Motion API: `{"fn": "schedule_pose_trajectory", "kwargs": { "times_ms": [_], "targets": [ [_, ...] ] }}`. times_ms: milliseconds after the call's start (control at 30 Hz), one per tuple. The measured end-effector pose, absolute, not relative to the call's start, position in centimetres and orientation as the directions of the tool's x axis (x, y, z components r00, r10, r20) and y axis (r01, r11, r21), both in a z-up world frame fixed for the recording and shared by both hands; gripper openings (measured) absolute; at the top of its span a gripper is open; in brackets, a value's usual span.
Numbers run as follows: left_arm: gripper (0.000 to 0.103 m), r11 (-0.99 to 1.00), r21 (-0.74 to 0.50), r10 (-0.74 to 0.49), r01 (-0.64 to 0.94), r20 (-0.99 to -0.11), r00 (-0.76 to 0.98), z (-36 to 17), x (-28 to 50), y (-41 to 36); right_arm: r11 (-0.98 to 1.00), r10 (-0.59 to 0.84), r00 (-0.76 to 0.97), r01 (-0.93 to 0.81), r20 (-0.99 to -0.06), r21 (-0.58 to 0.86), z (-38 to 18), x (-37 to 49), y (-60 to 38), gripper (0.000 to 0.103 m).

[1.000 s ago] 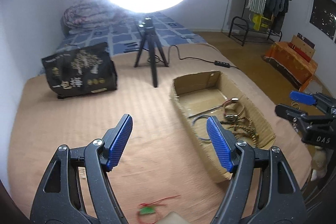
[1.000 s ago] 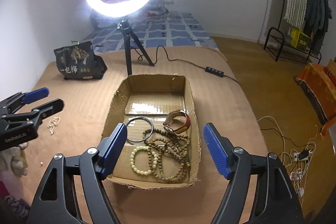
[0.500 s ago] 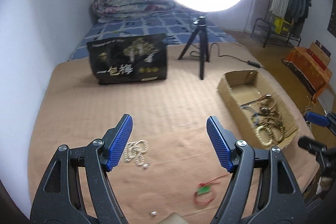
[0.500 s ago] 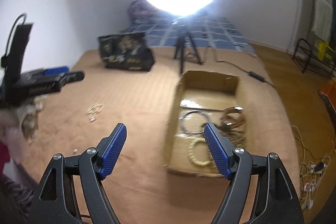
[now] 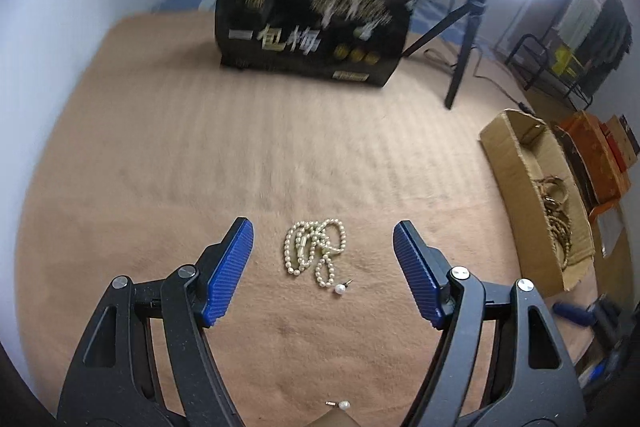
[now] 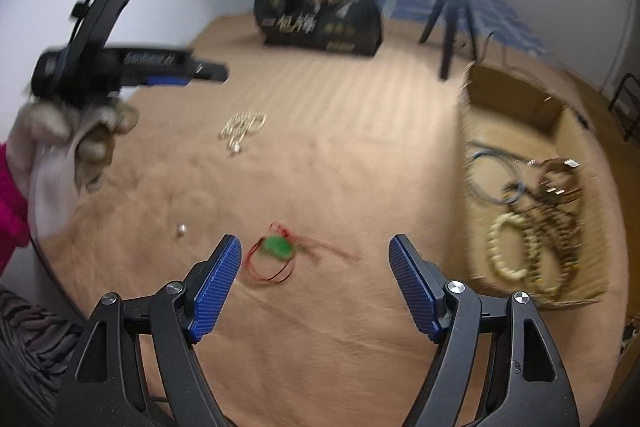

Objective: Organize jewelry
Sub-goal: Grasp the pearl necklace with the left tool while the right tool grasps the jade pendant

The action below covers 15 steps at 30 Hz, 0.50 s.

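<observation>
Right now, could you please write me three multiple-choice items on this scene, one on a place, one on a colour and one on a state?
1. Where does the pearl necklace lie?
A. inside the cardboard box
B. on the tan blanket, ahead of the left gripper
C. on top of the black bag

2. What colour is the cord of the green pendant?
A. red
B. blue
C. white

3. What is between the fingers of the right gripper?
A. a bead bracelet
B. the pearl necklace
C. nothing

Answers: 1 B, the necklace rests on the tan blanket just beyond the left gripper, well away from the cardboard box. 2 A, a thin red loop trails from the pendant. 3 C, the blue fingers stand wide apart with only blanket between them.
</observation>
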<state>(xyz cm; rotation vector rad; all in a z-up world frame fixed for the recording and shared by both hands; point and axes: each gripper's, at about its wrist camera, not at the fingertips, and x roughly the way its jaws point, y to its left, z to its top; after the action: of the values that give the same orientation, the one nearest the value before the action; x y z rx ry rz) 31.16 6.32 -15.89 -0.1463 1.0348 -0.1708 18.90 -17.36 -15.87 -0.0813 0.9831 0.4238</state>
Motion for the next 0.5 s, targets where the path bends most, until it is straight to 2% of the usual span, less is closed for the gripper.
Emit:
{"fn": "schedule_pose_trajectory", "kwargs": {
  "times_ms": [400,500],
  "targets": [
    [0.071,0.980,-0.195,-0.194,0.037,-0.904,0.380,-21.6,33.3,5.8,0.897,0.300,0.386,-0.425,-0.872,0.121,-19.5,20.2,-14.4,0.076],
    [0.067,0.981,-0.188,-0.189,0.037,-0.913,0.361,-22.4,33.6,5.5,0.895,0.295,0.377,-0.430,-0.878,0.116,-20.0,20.5,-14.1,0.076]
  ]
}}
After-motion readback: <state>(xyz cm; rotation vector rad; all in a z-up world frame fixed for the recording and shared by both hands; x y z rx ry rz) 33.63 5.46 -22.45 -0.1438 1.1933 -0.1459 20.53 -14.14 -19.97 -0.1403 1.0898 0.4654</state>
